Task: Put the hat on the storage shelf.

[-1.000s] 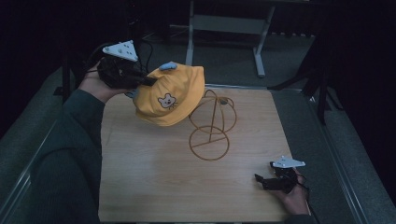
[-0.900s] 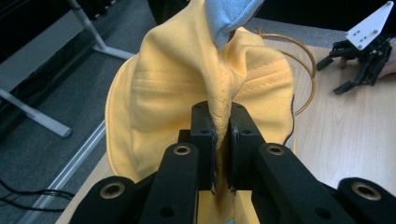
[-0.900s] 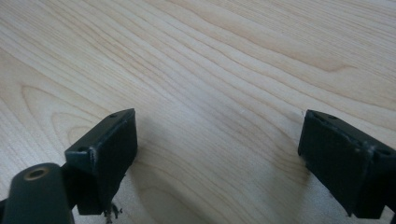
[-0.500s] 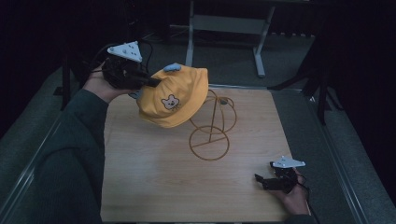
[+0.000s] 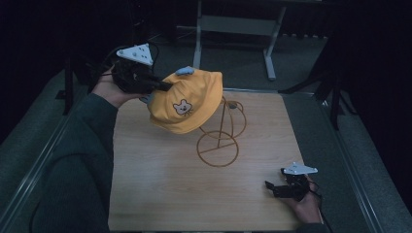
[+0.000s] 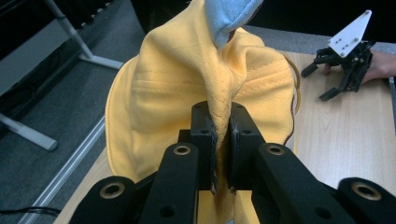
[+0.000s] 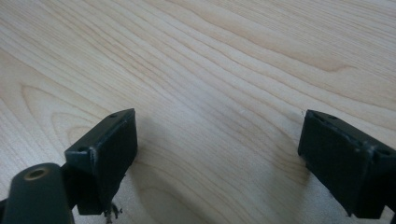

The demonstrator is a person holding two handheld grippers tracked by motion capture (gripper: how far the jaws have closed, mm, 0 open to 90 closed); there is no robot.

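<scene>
A: Landmark for this entry is the wire stand [image 5: 219,138], standing on the wooden table [image 5: 160,189]. Where is the yellow hat [image 5: 187,101]?

B: Held in the air just left of the stand's upper loops and partly in front of them, bear emblem facing the high view. I cannot tell whether fabric touches wire. A pale blue ear [image 5: 185,71] sits on its far top edge.

A: Left gripper [image 6: 222,140]?

B: Jaws clamped tight on a pinched fold of the hat's yellow cloth. In the high view it sits left of the stand, raised above the table's far-left corner.

A: Right gripper [image 7: 217,154]?

B: Jaws spread wide, bare wood between them, nothing held. The high view puts it near the table's front-right corner, well apart from the stand, with the hand [image 5: 307,206] resting low at the table.
</scene>
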